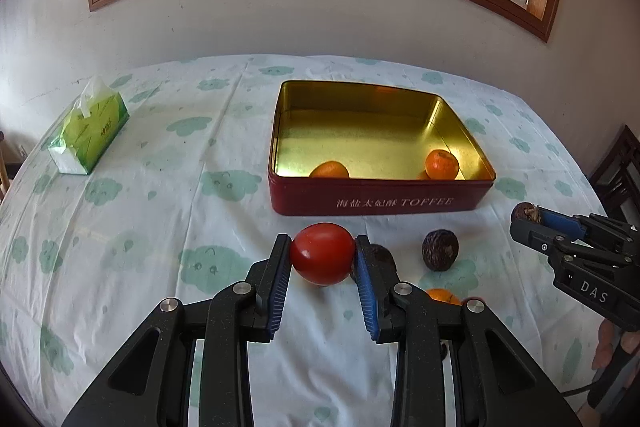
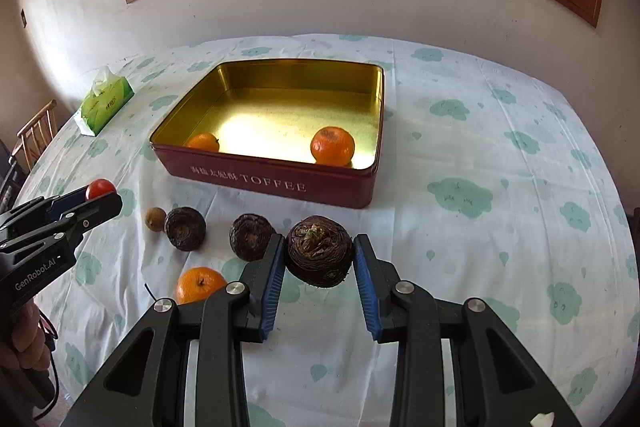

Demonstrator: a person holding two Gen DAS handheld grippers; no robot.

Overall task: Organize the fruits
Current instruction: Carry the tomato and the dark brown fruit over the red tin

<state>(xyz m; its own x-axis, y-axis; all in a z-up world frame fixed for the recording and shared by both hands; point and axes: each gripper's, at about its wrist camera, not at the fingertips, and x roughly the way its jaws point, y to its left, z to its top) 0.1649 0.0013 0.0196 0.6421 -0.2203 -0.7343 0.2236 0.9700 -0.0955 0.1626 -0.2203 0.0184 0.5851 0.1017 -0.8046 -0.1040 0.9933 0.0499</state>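
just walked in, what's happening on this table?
A person is sorting fruit into the red toffee tin with two handheld grippers. The left gripper is shut on a red tomato; the right gripper is shut on a dark brown water chestnut. Two oranges already sit in the tin. Two more chestnuts, an orange and a small brownish fruit remain on the tablecloth.

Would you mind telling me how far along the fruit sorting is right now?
Done: two oranges lie in the toffee tin. In hand: the left gripper clamps a red tomato, the right gripper a dark water chestnut. Left on the tablecloth: two dark chestnuts, a small brown fruit and one orange.
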